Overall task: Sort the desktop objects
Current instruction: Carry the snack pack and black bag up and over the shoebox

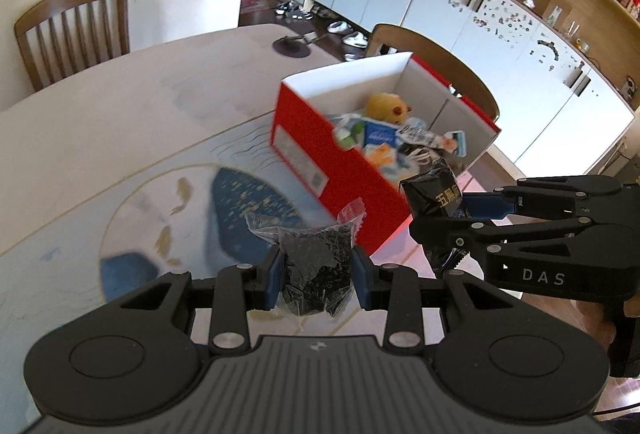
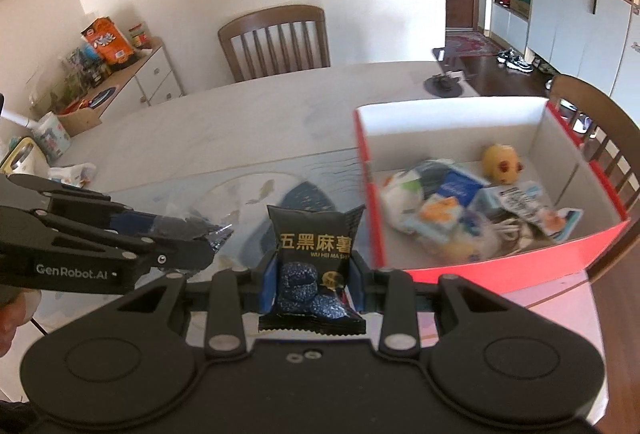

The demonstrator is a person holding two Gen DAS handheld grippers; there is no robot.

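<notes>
Two handheld grippers carry snack packets above a pale tabletop [image 2: 224,126], each clamped on its load. The left gripper [image 1: 318,274] grasps a clear packet [image 1: 314,266] between blue pads; the crinkled transparent film shows a dark, grainy filling, and a twisted red-tinted seal sticks up at its top. The right gripper [image 2: 312,282] grips a black packet [image 2: 314,266], a glossy pillow-shaped sachet with serrated ends, gold characters across the front and a picture of blue-black speckled pieces below. Both packets hang in the air over the tabletop's near edge, just short of the box [image 2: 496,270].

The box, open-topped cardboard with red outer walls and a white lining, sits at the tabletop's right edge. A white label marks its red end wall. Inside lie blurred wrappers in white, blue and orange, a printed paper packet and a rounded yellow toy [image 2: 500,162] near the far wall.

A printed mat [image 1: 168,218] with a round pale motif, dark blue shapes and thin wavy lines covers the near part of the tabletop, under the grippers. A small dark disc [image 1: 292,46] rests at the far edge. Wooden slat-backed chairs [image 2: 276,38] stand at the far and right sides.
</notes>
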